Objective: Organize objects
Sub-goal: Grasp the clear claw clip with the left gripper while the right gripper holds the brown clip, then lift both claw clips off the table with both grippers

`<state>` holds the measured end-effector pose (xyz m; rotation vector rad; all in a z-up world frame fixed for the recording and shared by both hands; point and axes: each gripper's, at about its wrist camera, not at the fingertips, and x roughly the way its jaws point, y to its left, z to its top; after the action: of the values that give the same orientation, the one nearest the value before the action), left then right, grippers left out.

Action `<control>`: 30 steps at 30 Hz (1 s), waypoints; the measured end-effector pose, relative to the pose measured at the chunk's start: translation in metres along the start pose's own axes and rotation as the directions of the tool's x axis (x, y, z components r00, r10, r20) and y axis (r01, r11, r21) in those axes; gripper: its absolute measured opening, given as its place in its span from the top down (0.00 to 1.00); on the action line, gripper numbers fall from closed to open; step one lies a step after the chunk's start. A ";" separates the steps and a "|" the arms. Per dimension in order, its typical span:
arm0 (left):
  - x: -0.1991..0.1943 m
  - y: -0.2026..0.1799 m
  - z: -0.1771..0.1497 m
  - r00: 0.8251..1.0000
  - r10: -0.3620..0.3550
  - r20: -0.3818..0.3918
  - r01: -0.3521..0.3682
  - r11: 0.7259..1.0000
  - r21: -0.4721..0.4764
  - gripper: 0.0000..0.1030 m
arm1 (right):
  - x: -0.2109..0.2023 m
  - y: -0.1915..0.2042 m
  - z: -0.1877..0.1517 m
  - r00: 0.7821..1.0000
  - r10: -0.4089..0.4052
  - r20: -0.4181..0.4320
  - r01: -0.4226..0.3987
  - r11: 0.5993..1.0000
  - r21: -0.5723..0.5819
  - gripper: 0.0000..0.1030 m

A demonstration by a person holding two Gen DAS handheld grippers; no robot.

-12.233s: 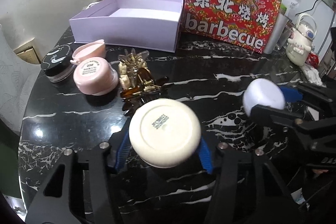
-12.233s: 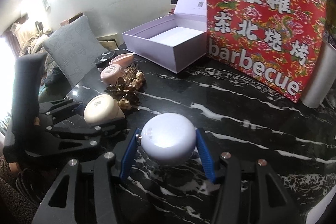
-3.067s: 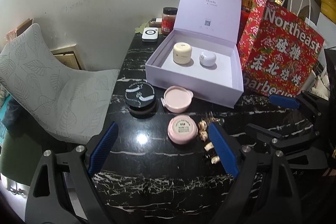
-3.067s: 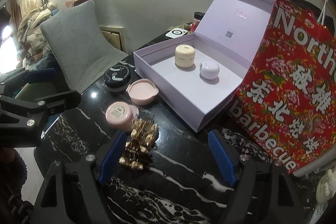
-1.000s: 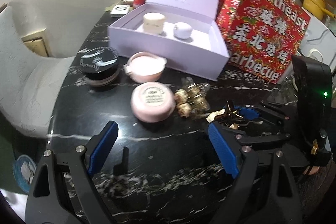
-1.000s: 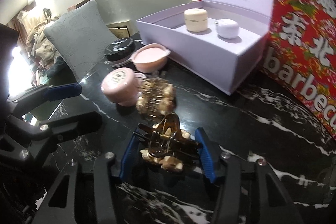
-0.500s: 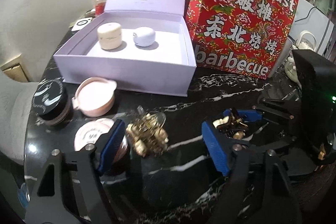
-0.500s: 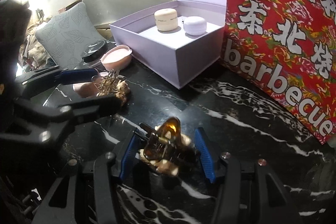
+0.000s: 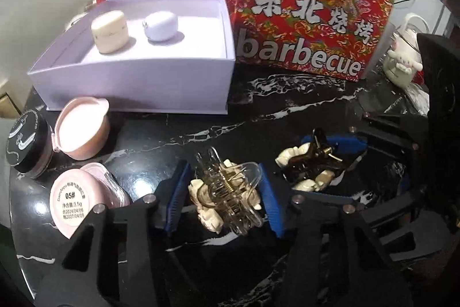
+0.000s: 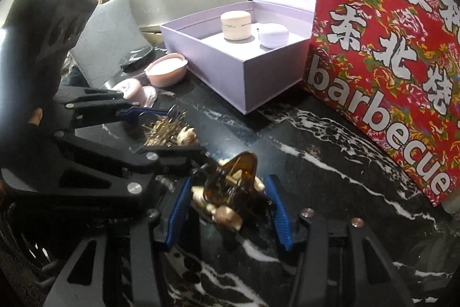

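A clear hair clip point(image 9: 227, 200) with cream beads lies on the black marble table point(image 9: 258, 111). My left gripper point(image 9: 224, 196) is closing on it, and both blue pads touch its sides. In the right wrist view the left gripper point(image 10: 164, 131) holds that clear clip point(image 10: 172, 131) low over the table. My right gripper point(image 10: 230, 206) is shut on an amber hair clip point(image 10: 230, 186) and still squeezing tighter. The same amber clip point(image 9: 310, 163) shows just right of the left gripper. An open lavender box point(image 9: 138, 82) holds a cream jar point(image 9: 109, 32) and a lavender jar point(image 9: 161, 26).
A pink labelled jar point(image 9: 69, 200), a pink pot point(image 9: 82, 131) and a black jar point(image 9: 26, 140) sit left of the left gripper. A red barbecue bag point(image 9: 310, 5) stands right of the box. A white figurine point(image 9: 402, 68) is at the far right, a grey chair point(image 10: 106, 39) beyond the table.
My left gripper has moved right and down over the clear hair clip and closed from wide open onto it. The right gripper has shifted a little, keeping the amber clip.
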<state>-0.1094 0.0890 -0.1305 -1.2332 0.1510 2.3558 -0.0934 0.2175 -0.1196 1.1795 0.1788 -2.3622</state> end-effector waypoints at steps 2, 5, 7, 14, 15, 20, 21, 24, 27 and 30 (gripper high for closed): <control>-0.003 -0.003 -0.002 1.000 -0.004 0.000 0.004 1.000 0.003 0.55 | -0.003 0.001 -0.003 1.000 0.001 -0.003 -0.001 1.000 0.000 0.49; -0.007 -0.004 -0.005 1.000 -0.015 -0.005 0.015 1.000 0.001 0.56 | -0.007 0.001 -0.008 1.000 -0.004 -0.004 0.004 1.000 -0.003 0.49; -0.010 -0.005 -0.008 1.000 -0.012 -0.004 0.012 1.000 0.002 0.56 | -0.010 0.002 -0.011 1.000 -0.003 -0.004 0.003 1.000 -0.001 0.49; -0.026 -0.003 -0.027 1.000 0.002 -0.002 -0.002 1.000 -0.016 0.56 | -0.015 0.010 -0.021 1.000 -0.018 -0.004 0.018 1.000 -0.024 0.43; -0.028 -0.002 -0.029 1.000 0.006 0.003 -0.006 1.000 -0.021 0.56 | -0.015 0.012 -0.022 1.000 -0.025 -0.002 0.025 0.999 -0.030 0.39; -0.035 -0.001 -0.039 0.999 0.029 0.024 -0.028 0.999 -0.024 0.53 | -0.012 0.019 -0.022 0.999 -0.044 -0.008 0.044 0.998 -0.043 0.33; -0.035 -0.001 -0.040 0.999 0.047 0.023 -0.047 0.999 -0.023 0.49 | -0.012 0.019 -0.022 0.999 -0.051 -0.009 0.051 0.998 -0.046 0.33; -0.036 0.002 -0.041 0.997 0.067 0.029 -0.066 0.997 -0.028 0.42 | -0.013 0.017 -0.022 0.998 -0.069 -0.010 0.069 0.997 -0.033 0.33; -0.035 0.001 -0.041 0.997 0.073 0.038 -0.073 0.997 -0.013 0.39 | -0.014 0.013 -0.023 0.997 -0.076 -0.007 0.075 0.997 -0.018 0.42; -0.034 -0.005 -0.043 0.994 0.100 0.037 -0.102 0.994 0.033 0.39 | -0.017 0.010 -0.024 0.997 -0.077 -0.003 0.077 0.997 -0.015 0.47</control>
<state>-0.0589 0.0680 -0.1276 -1.1922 0.2467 2.4494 -0.0624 0.2225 -0.1204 1.1905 0.2467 -2.4208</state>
